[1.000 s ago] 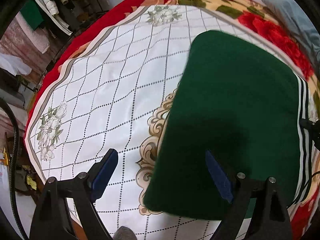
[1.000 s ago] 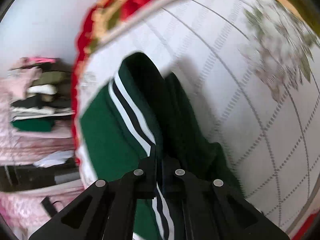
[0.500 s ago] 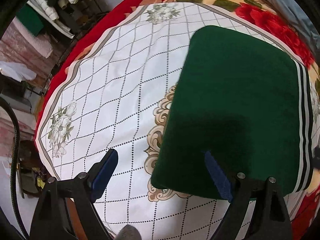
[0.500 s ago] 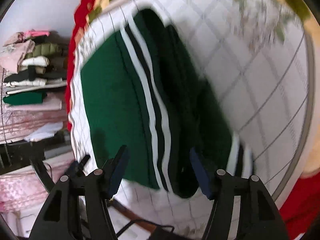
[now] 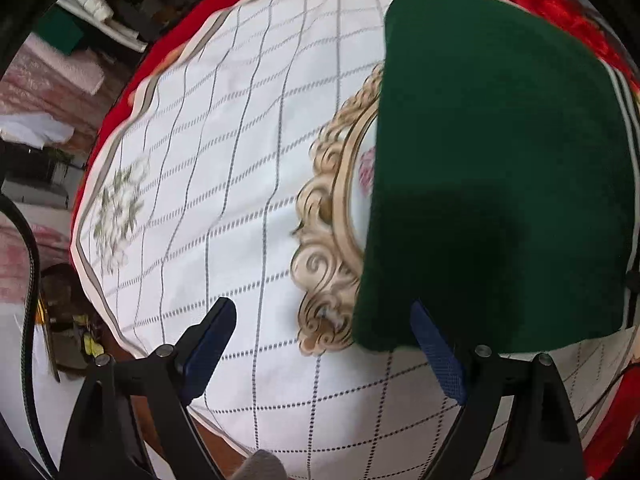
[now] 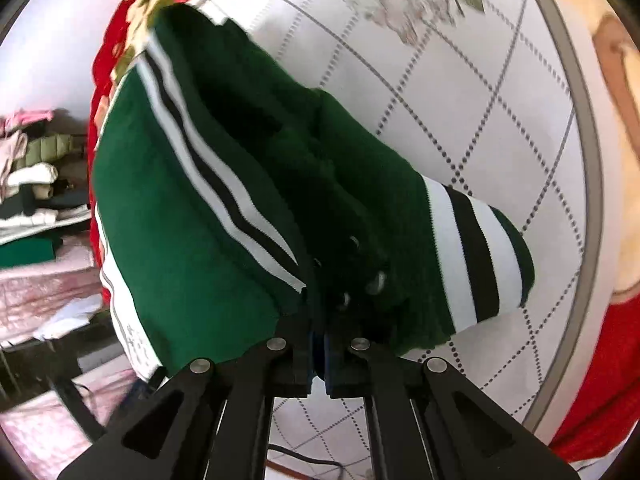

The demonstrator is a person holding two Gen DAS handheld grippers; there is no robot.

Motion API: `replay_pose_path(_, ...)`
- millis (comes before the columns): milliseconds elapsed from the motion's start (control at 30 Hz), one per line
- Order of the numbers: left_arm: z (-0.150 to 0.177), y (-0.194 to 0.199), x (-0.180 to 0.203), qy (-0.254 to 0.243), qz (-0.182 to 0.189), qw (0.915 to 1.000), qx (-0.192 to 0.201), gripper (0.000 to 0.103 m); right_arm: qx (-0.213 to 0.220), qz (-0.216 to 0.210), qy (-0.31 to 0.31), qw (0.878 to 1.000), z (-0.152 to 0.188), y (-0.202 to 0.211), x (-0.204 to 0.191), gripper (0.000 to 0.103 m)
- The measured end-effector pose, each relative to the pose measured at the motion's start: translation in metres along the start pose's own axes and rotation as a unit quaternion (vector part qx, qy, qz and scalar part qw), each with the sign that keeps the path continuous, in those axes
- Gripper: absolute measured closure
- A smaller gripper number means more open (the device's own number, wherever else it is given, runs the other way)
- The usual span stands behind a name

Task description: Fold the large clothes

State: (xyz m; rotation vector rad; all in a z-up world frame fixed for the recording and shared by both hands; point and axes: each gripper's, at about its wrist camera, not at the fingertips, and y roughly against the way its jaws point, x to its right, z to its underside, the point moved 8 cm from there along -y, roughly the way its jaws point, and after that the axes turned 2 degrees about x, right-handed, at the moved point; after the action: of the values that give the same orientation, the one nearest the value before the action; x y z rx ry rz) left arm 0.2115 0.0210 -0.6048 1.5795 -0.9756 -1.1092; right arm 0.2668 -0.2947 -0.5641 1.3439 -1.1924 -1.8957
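Observation:
A dark green garment [image 5: 500, 160] with white and black stripes lies folded on the white checked cloth, at the right of the left wrist view. My left gripper [image 5: 324, 344] is open and empty, hovering just short of the garment's near left corner. In the right wrist view my right gripper [image 6: 318, 320] is shut on the striped edge of the green garment [image 6: 192, 208], with a striped cuff [image 6: 464, 256] hanging to the right of it.
The white checked cloth [image 5: 224, 184] with a gold scroll motif [image 5: 328, 240] covers a red flowered bedspread [image 6: 108, 52]. Stacks of folded clothes [image 6: 28, 184] sit beyond the bed's edge. A black cable [image 5: 30, 280] runs at the left.
My right gripper opened half a second ago and has now shut again on the garment's striped edge. My left gripper has drawn back toward the near edge, staying open.

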Motion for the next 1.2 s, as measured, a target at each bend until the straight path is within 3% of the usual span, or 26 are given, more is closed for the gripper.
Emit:
replay_pose_path(33,0.001,0.001,-0.002,0.002,-0.002,1.0000,0.000,0.014,-0.007,-0.004,0.004,1.000,-0.001,0.001,-0.004,0.100)
replay_pose_path(133,-0.002,0.005,-0.009,0.016,0.002,0.9999,0.000,0.014,0.007,0.027,0.053,0.998,-0.005,0.018,-0.016,0.082)
replay_pose_path(200,-0.012,0.010,-0.010,0.026,0.012,0.9995,0.009,0.014,0.035,0.048,0.086,0.994,-0.011,0.033,-0.021,0.052)
replay_pose_path(267,-0.028,0.016,-0.008,0.027,0.013,0.9992,0.028,0.014,0.054,0.056,0.111,0.991,-0.022,0.043,-0.023,0.028)
replay_pose_path(367,-0.051,0.016,-0.001,0.022,0.014,0.9986,0.046,0.014,0.058,0.054,0.133,0.988,-0.041,0.036,-0.030,0.025)
replay_pose_path(467,-0.075,0.011,0.009,0.012,0.007,0.9979,0.063,0.014,0.052,0.050,0.160,0.984,-0.063,0.013,-0.039,0.013)
replay_pose_path(567,-0.087,0.001,0.019,-0.001,0.001,0.9979,0.065,0.014,0.021,0.072,0.195,0.978,-0.078,-0.015,-0.043,0.013)
replay_pose_path(867,-0.095,-0.010,0.036,-0.020,-0.004,0.9978,0.063,0.014,-0.016,0.023,0.179,0.983,-0.097,-0.048,-0.041,0.013)
replay_pose_path(933,-0.096,-0.010,0.036,-0.019,-0.004,0.9980,0.061,0.014,-0.022,-0.008,0.158,0.987,-0.095,-0.057,-0.042,0.025)
replay_pose_path(967,-0.097,-0.010,0.036,-0.019,-0.005,0.9980,0.060,0.014,-0.028,-0.026,0.147,0.988,-0.093,-0.060,-0.042,0.038)
replay_pose_path(1200,-0.095,-0.004,0.033,-0.018,-0.010,0.9989,0.042,0.014,-0.045,-0.058,0.101,0.992,-0.077,-0.050,-0.029,0.053)
